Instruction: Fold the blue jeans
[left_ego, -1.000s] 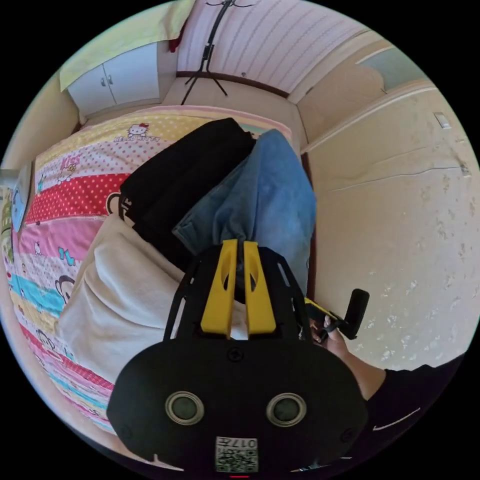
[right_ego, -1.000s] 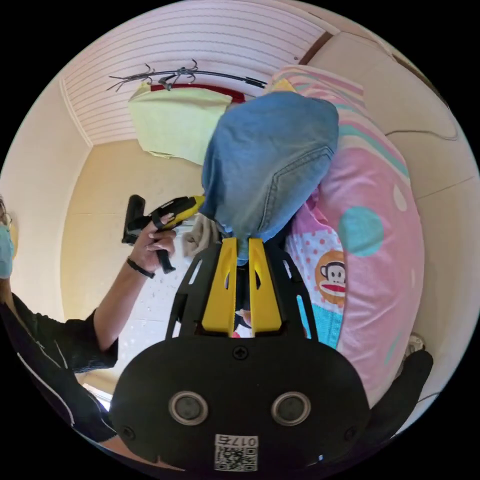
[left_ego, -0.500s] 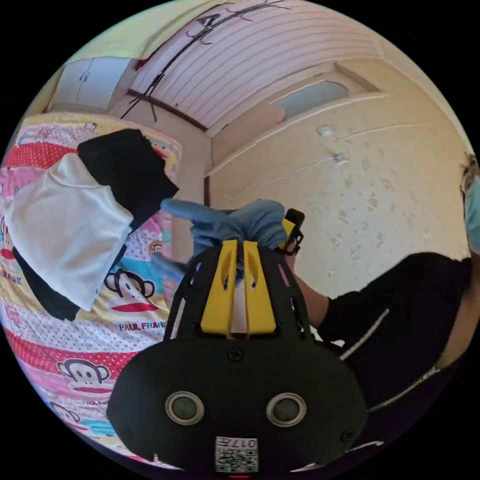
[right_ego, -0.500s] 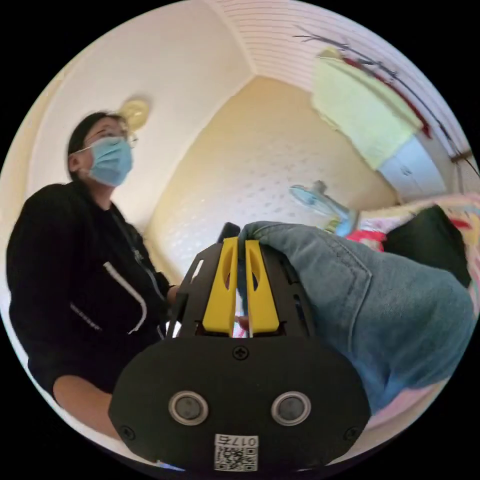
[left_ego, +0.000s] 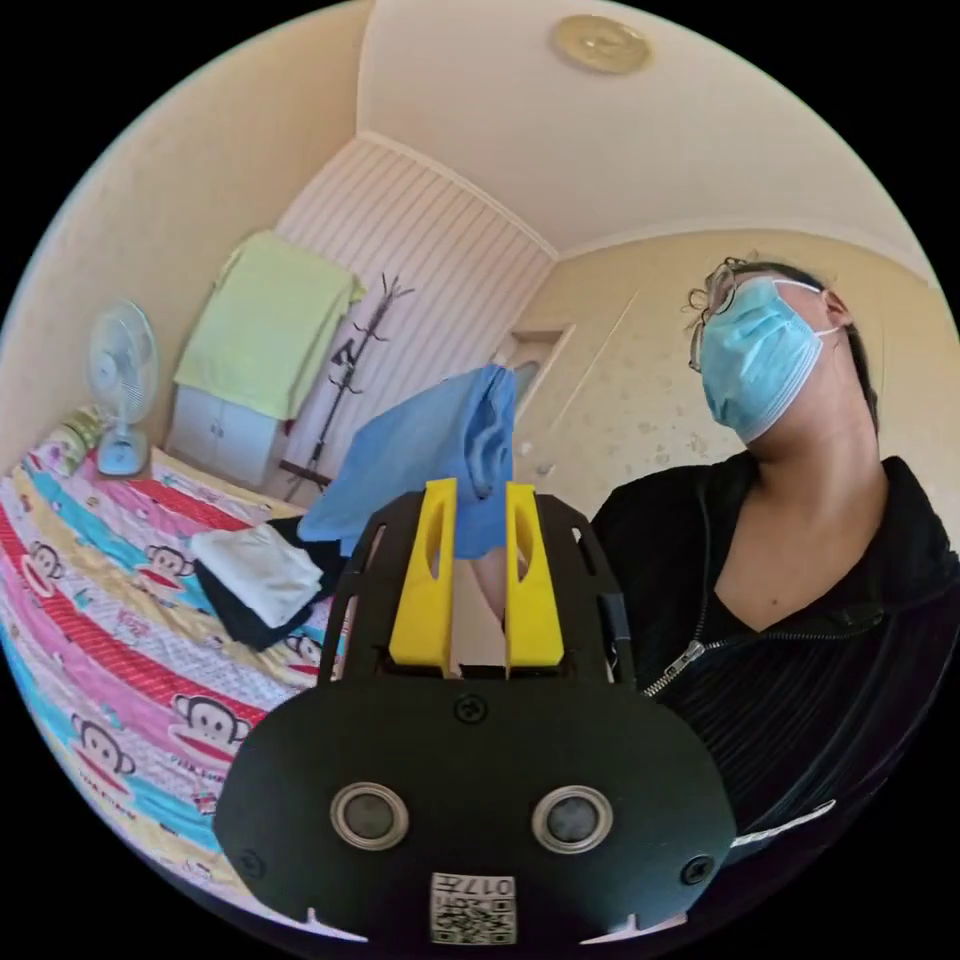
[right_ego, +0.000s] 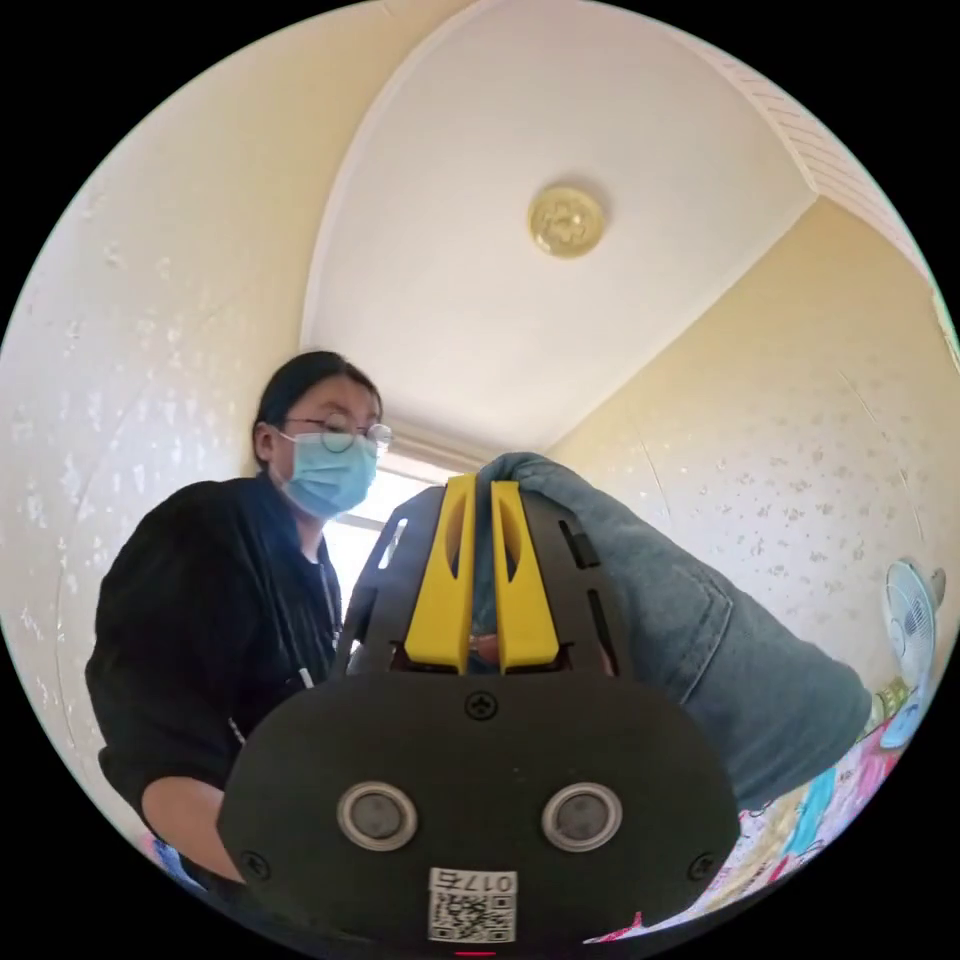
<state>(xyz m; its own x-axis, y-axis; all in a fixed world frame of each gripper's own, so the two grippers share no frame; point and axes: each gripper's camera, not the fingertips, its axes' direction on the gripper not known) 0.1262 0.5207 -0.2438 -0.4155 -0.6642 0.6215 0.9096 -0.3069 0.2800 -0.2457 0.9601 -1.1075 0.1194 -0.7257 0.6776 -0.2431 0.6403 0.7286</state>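
Yellow walls (left_ego: 140, 200) are rising to a white ceiling (right_ego: 450, 200) with a round lamp (right_ego: 567, 221) — a white fan (left_ego: 122, 390) is standing at the left, beside a colorful bed (left_ego: 110, 640).

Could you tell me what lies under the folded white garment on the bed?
The white garment rests on a black garment, itself on the cartoon bedsheet. How far the black fabric extends beneath is covered.

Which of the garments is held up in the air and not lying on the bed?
The blue jeans: they hang from the gripper jaws above the bed. The white garment and the black garment under it lie folded on the bedspread.
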